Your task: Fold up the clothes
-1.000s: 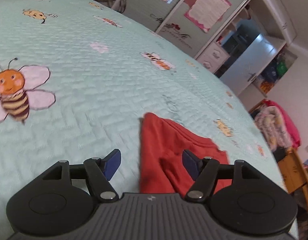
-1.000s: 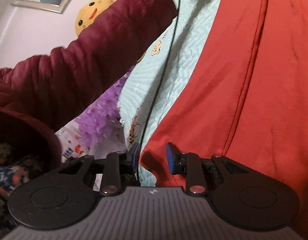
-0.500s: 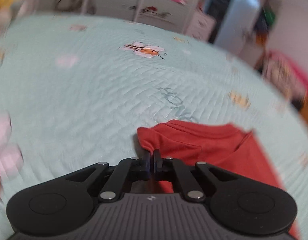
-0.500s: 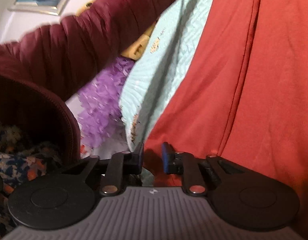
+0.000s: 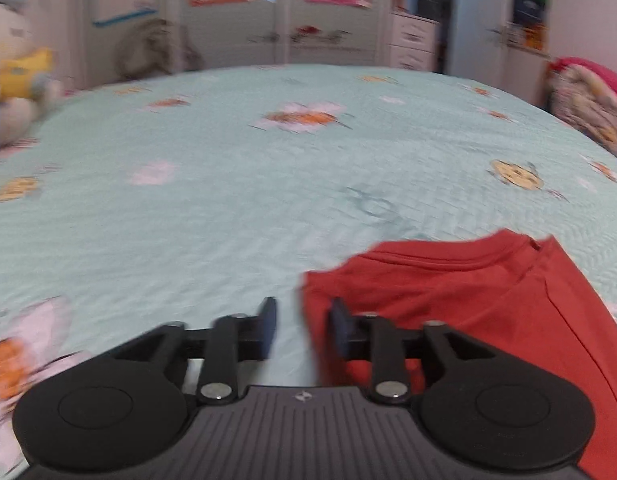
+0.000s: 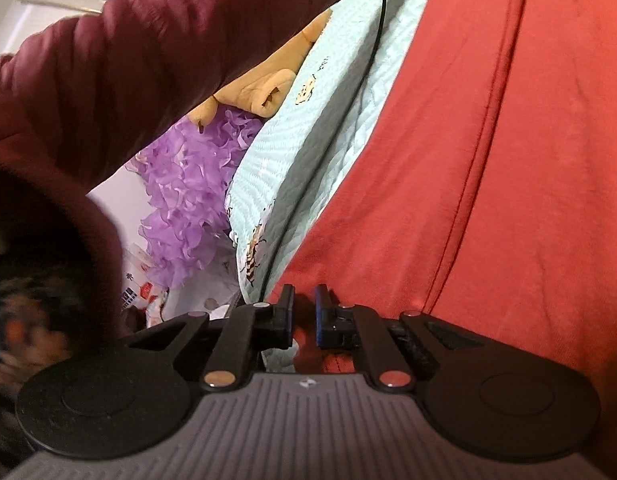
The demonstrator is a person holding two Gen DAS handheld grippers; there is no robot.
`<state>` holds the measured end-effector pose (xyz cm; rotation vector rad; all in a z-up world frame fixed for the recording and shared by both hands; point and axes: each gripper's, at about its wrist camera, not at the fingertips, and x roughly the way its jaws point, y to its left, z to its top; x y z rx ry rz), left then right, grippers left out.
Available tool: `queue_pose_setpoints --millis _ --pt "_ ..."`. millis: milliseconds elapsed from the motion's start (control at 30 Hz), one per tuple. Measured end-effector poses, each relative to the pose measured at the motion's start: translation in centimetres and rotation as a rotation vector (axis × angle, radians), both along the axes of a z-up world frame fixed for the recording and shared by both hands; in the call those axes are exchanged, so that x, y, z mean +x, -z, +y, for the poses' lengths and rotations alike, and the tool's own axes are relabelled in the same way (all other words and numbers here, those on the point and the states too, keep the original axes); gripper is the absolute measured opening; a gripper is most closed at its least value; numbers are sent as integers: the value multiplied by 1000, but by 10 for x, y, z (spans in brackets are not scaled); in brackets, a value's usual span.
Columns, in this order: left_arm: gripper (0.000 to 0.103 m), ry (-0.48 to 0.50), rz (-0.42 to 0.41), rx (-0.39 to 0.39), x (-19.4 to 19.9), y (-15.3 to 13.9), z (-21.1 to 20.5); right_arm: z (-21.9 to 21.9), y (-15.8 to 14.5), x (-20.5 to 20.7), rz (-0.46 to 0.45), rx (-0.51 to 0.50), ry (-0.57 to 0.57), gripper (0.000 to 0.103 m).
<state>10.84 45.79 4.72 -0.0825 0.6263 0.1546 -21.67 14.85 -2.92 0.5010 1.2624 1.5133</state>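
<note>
Fingers (image 5: 268, 322) of the left gripper (image 5: 302, 322) stand spread apart, pinching nothing; between the 2 pads shows pale quilt and the blurred left edge of the red shirt (image 5: 460, 304). That shirt lies flat on the mint bedspread (image 5: 228, 184) at the near right of the left wrist view, its ribbed collar at the far side and a seam running toward the right. Bee and flower prints dot the bedspread. At the far left sits a plush toy (image 5: 12, 80), blurred; behind the bed stand white wardrobe doors (image 5: 276, 12), and at the far right a heap of patterned bedding (image 5: 588, 96).

From the right wrist view, a maroon padded sleeve (image 6: 140, 60) fills the left and upper left. Right of it come purple ruffled fabric (image 6: 188, 196) and a yellow plush toy (image 6: 264, 92), then the bedspread's edge with a thin black cable (image 6: 372, 52) lying across it. The right gripper (image 6: 304, 312) has its 2 fingers (image 6: 286, 312) drawn close, a narrow gap left, with the shirt's (image 6: 508, 160) near corner in that gap; whether the pads actually press the cloth I cannot tell. The shirt covers the whole right side.
</note>
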Motion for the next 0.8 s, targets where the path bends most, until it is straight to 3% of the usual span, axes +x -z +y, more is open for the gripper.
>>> queue_pose_setpoints --millis 100,167,200,267,333,367,400,500,533,600,633,733,800 --pt "35 -67 -18 -124 -67 -24 10 -1 1 -2 -19 3 4 8" --pt "35 42 -28 -253 -128 -36 -3 0 1 -3 -30 5 5 8" --pt "40 123 -12 -291 -155 -37 -17 0 1 -3 -33 5 5 8" --pt "45 257 68 -288 -212 -28 -52 0 -1 -6 -50 -5 12 8" --pt "45 282 199 -215 -255 1 -78 -2 -5 -10 -77 -25 24 8" --pt "40 270 189 -177 -274 12 -82 -11 -12 -12 -100 -52 34 10" --pt "44 254 166 -139 -293 23 -84 -18 -19 -15 -126 -78 43 11" --pt "41 115 136 -86 -325 16 -82 -36 -35 -32 -185 -150 97 12" --pt "41 63 113 -135 -336 11 -75 -44 -41 -37 -195 -157 125 15" --pt "47 11 84 -256 -363 4 -68 -61 -56 -46 -224 -145 203 33" --pt "50 -7 82 -303 -377 4 -67 -69 -64 -49 -236 -128 249 35" --pt "52 -24 120 -301 -408 10 -81 -82 -71 -48 -240 -130 340 36" --pt "52 -51 119 -328 -426 19 -81 -73 -69 -48 -263 -195 371 36"
